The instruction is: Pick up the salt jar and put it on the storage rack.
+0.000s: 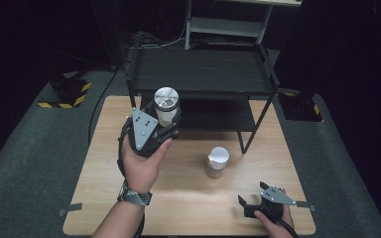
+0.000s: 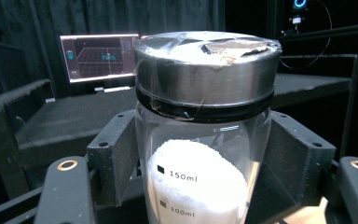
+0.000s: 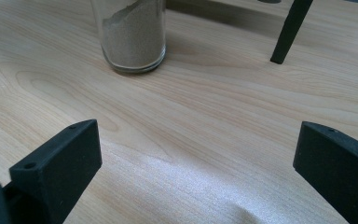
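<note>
A glass jar [image 1: 167,106] with a metal lid and white powder inside hangs above the wooden table [image 1: 104,163], held upright at the left. My left gripper [image 1: 164,120] is shut on the jar [image 2: 205,154], one black jaw against each side of the glass. Printed volume marks show on the glass. A glass beaker [image 1: 217,161] of powder stands on the table's middle, seen as the beaker [image 3: 133,35] from the right gripper view. My right gripper [image 1: 252,199] rests low near the front right edge, open, nothing between its jaws, a short way from the beaker.
A black two-tier metal rack [image 1: 201,74] stands across the back of the table; one of its legs [image 3: 290,30] comes down to the right of the beaker. A lit monitor [image 2: 99,56] stands behind the rack. Grey carpet floor surrounds the table.
</note>
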`<state>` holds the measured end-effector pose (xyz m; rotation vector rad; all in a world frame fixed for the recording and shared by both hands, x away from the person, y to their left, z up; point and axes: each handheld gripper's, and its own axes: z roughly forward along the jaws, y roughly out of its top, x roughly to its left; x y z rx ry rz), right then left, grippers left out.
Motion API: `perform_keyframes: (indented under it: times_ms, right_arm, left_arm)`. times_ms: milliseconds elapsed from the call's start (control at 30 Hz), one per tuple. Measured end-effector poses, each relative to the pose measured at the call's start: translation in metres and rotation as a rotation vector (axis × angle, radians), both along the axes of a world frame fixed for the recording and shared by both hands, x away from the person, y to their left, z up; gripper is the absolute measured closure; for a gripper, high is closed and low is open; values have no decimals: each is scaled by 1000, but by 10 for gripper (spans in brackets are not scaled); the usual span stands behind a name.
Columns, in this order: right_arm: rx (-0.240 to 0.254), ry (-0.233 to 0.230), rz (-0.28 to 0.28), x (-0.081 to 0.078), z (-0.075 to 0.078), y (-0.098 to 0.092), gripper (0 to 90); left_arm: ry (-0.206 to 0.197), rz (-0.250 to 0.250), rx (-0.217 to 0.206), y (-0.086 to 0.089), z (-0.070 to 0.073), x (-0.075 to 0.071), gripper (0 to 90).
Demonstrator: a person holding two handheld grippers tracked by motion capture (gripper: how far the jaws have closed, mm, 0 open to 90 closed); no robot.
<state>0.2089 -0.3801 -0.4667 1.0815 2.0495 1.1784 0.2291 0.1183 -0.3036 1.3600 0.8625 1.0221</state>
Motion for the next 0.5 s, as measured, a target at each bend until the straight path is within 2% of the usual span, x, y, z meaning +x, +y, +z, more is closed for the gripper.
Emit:
perform_keyframes:
  times_ms: [367,500]
  right_arm:
    - [0,-1,1,0,0,0,6]
    - [-1,-2,1,0,0,-1,6]
  left_arm:
    - [-10,17,-31,0,17,11,304]
    - [-27,31,-37,0,21,14,304]
